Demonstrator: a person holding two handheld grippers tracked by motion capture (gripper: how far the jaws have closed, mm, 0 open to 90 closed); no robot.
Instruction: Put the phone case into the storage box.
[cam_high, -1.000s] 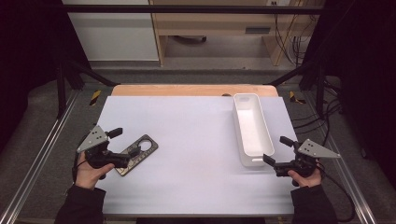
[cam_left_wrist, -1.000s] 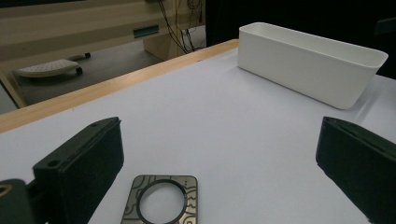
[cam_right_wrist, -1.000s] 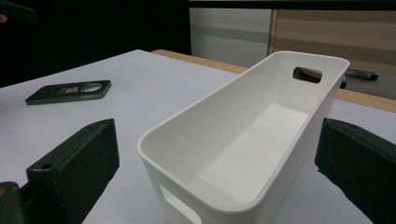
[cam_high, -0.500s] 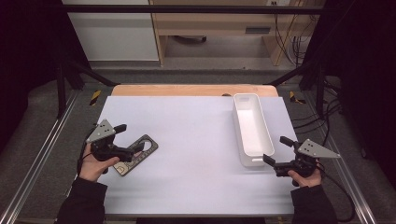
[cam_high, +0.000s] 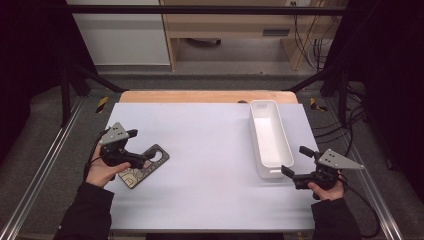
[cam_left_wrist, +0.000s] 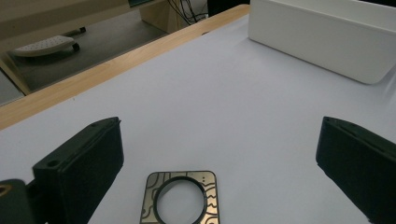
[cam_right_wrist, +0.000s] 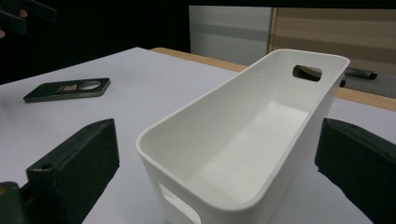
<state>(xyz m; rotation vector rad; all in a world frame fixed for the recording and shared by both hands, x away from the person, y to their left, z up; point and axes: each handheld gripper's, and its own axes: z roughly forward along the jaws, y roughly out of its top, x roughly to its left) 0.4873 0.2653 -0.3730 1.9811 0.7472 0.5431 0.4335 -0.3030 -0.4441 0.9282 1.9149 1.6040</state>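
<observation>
The plate (cam_high: 145, 165) lies flat on the white sheet near the table's left front, a dark metal piece with traced lines and a round hole at its far end. That hole end faces the left gripper's camera, so the piece sits lengthwise along the reach, which suits a pinch across its narrow width. The left gripper (cam_high: 134, 159) hangs directly over it with jaws spread wide; in the left gripper view the plate (cam_left_wrist: 181, 199) lies between and beyond the two black jaws, neither touching it. How high the jaws sit above it is hard to tell from the high view.

Farther out, the bin (cam_high: 270, 137) stands upright at the right side of the sheet, long axis running away from the person, empty, with a slot handle in its far end wall. It looks like the likely destination, well apart from the plate. The right gripper (cam_high: 295, 162) waits just off the bin's near end, jaws wide and empty, framing the bin (cam_right_wrist: 243, 135) as if ready to steady it.
</observation>
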